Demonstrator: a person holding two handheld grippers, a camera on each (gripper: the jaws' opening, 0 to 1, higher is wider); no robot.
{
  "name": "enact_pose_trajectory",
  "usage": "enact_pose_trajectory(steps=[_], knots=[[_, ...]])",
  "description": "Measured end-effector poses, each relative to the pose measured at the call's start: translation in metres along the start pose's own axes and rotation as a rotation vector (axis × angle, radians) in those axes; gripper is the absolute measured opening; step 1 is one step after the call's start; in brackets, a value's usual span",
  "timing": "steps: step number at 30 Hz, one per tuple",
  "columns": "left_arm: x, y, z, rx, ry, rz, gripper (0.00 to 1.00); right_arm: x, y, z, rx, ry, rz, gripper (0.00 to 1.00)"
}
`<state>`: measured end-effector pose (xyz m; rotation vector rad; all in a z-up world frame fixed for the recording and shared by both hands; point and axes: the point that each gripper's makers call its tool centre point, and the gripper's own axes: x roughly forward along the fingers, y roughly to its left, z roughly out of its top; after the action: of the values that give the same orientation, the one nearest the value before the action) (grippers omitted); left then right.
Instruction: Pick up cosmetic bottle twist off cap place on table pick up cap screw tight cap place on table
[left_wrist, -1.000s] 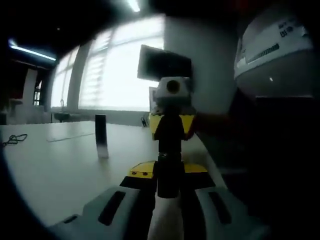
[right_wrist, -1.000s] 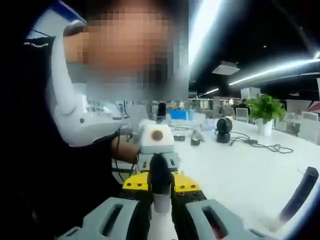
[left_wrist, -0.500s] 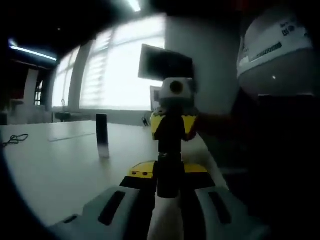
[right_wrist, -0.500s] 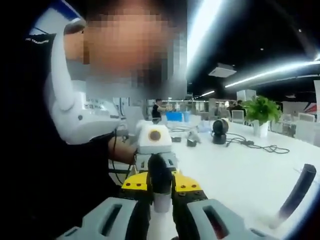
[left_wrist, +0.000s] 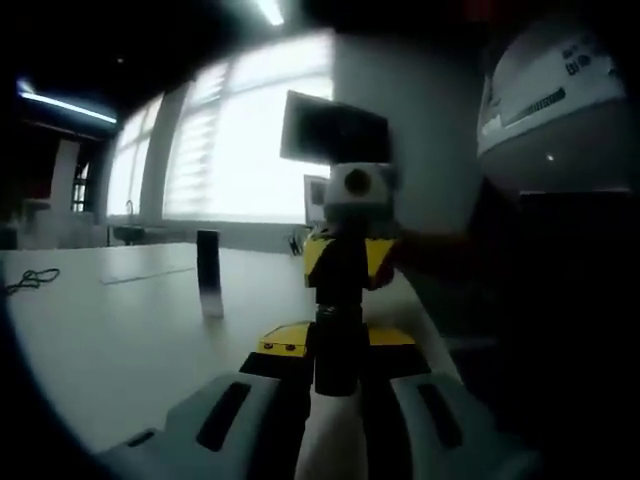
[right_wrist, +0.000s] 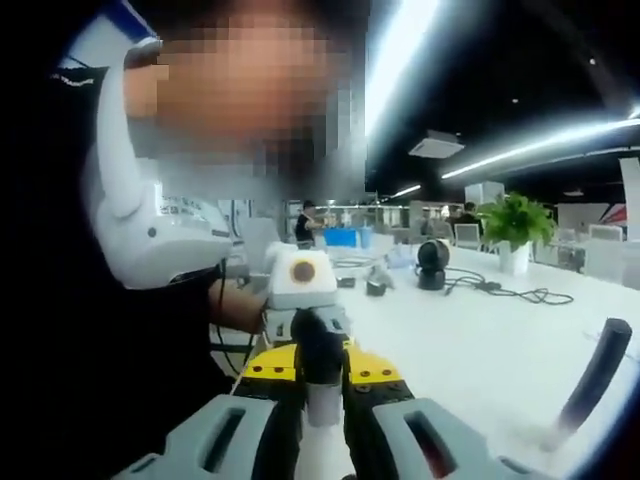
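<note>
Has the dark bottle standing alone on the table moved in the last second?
No. In the left gripper view the standing bottle keeps its place against the cable and window; the slight rightward drift is the camera's.

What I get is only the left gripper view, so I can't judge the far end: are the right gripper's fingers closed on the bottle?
Observer: Yes. In the right gripper view, the right gripper has a finger pressed against each side of the cosmetic bottle.
Operator: What else is on the table over there?
Observer: A potted plant stands far back on the white table.
Operator: Anything nearer than that?
Observer: A dark round device sits on the table, with a cable trailing away from it across the surface.
</note>
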<state>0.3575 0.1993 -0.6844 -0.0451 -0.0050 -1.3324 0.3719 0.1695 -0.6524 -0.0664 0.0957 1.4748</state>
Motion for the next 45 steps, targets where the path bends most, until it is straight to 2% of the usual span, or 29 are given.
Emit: enact_pose_trajectory(steps=[13,17,23,28,32,37,40,45], knots=[[-0.003,0.022,0.003,0.001,-0.018,0.121,0.08,0.013,-0.016,0.001,0.012,-0.047,-0.190,0.09],[-0.005,0.028,0.004,0.014,-0.020,0.167,0.08,0.047,-0.008,0.003,0.015,-0.052,-0.255,0.09],[-0.006,0.037,0.006,0.037,-0.033,0.238,0.08,0.065,-0.008,0.006,0.028,-0.073,-0.333,0.09],[-0.007,0.040,0.006,0.040,-0.033,0.267,0.08,0.069,-0.010,0.007,0.016,-0.057,-0.401,0.09],[-0.006,0.044,0.008,0.022,-0.048,0.294,0.08,0.065,-0.015,0.009,0.036,-0.078,-0.471,0.09],[-0.005,0.051,0.004,0.043,-0.027,0.344,0.08,0.060,-0.025,0.004,0.066,-0.091,-0.592,0.09],[-0.006,0.053,0.002,0.039,-0.022,0.352,0.08,0.057,-0.028,0.002,0.071,-0.103,-0.657,0.09],[-0.006,0.056,0.000,0.043,-0.011,0.360,0.08,0.051,-0.032,-0.001,0.086,-0.134,-0.815,0.09]])
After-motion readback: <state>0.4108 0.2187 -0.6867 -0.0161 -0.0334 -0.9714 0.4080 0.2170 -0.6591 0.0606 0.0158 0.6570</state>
